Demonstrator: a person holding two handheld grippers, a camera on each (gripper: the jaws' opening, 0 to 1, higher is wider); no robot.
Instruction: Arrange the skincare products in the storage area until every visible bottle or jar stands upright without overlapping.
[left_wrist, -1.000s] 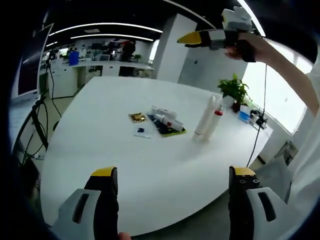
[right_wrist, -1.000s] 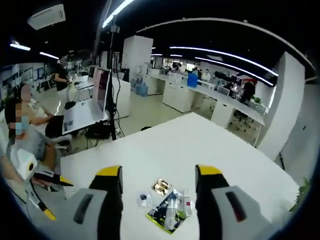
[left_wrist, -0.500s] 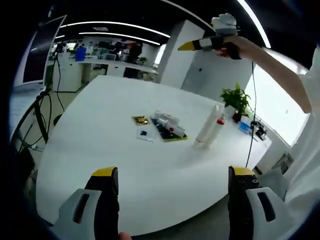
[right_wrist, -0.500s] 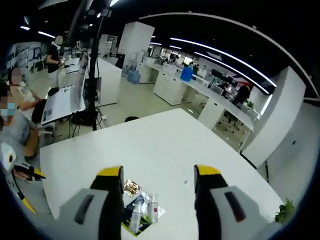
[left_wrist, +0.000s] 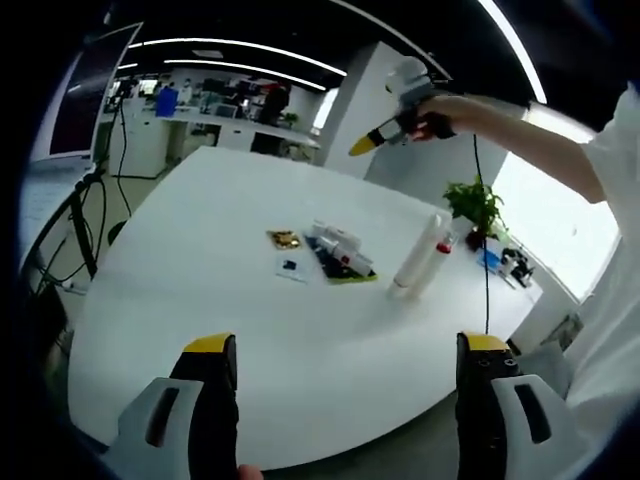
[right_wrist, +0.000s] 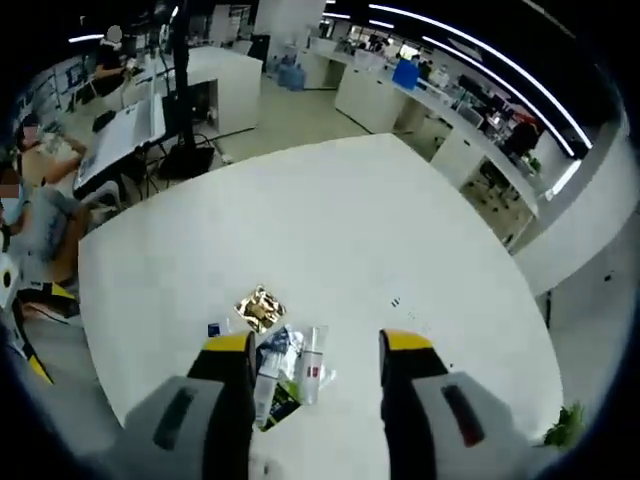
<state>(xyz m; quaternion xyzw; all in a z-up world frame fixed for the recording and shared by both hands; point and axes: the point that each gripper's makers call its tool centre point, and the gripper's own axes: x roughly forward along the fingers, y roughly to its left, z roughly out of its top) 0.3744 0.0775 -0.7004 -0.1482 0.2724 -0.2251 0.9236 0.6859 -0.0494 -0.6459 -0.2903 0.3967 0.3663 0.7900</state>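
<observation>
Left gripper (left_wrist: 340, 375) and right gripper (right_wrist: 315, 370) both gape, holding nothing; on the white table (left_wrist: 200, 300) two tall bottles (left_wrist: 420, 258) stand touching, near small bottles lying on a dark mat (left_wrist: 340, 262)

Small bottles (left_wrist: 338, 246) lie flat on a dark mat; two tall tubes (left_wrist: 420, 256) stand beside.
</observation>
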